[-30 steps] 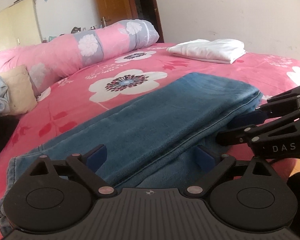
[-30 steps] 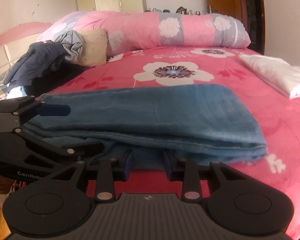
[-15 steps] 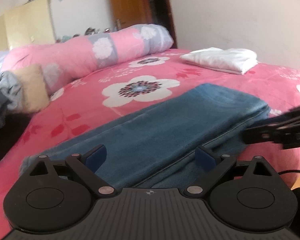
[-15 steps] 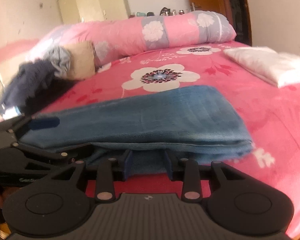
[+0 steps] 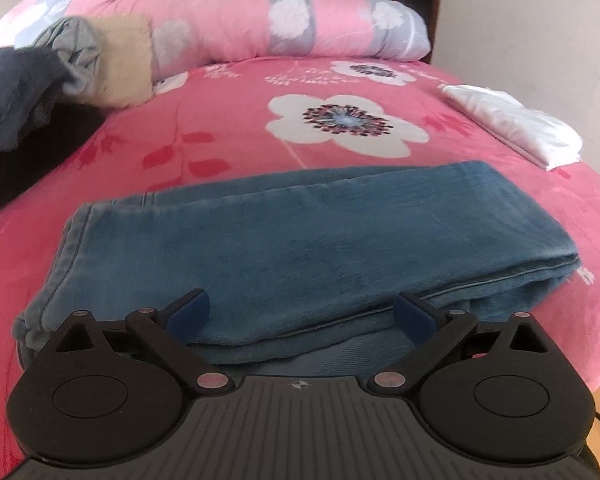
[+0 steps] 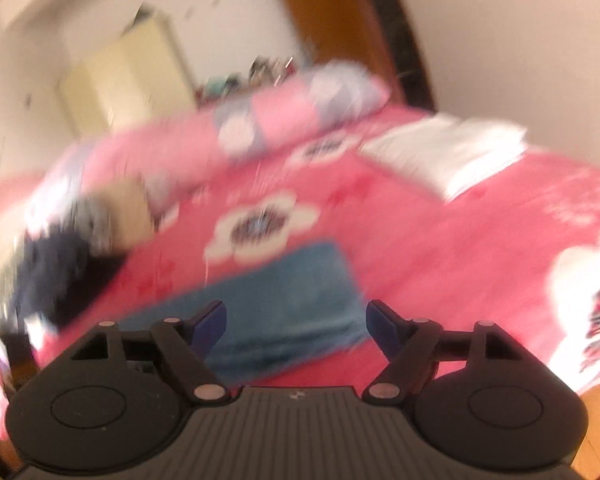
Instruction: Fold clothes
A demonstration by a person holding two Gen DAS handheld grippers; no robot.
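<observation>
The folded blue jeans (image 5: pixel 300 248) lie flat on the pink flowered bed (image 5: pixel 228 120), lengthwise across its near edge. My left gripper (image 5: pixel 302 314) is open, its blue-padded fingers spread over the jeans' near edge without holding them. In the blurred right wrist view the jeans (image 6: pixel 284 312) lie below and ahead of my right gripper (image 6: pixel 296 320), which is open, empty and lifted off the bed.
A folded white garment (image 5: pixel 512 124) lies at the bed's right edge by the wall, also in the right wrist view (image 6: pixel 448 156). A pile of dark and grey clothes (image 5: pixel 24 92) and a tan cushion (image 5: pixel 120 64) sit at the left. A rolled pink quilt (image 5: pixel 260 20) lies across the back.
My right gripper opened, let go of the jeans' edge and pulled up and back fast. My left gripper swung to face the jeans squarely. The right gripper has left the left wrist view.
</observation>
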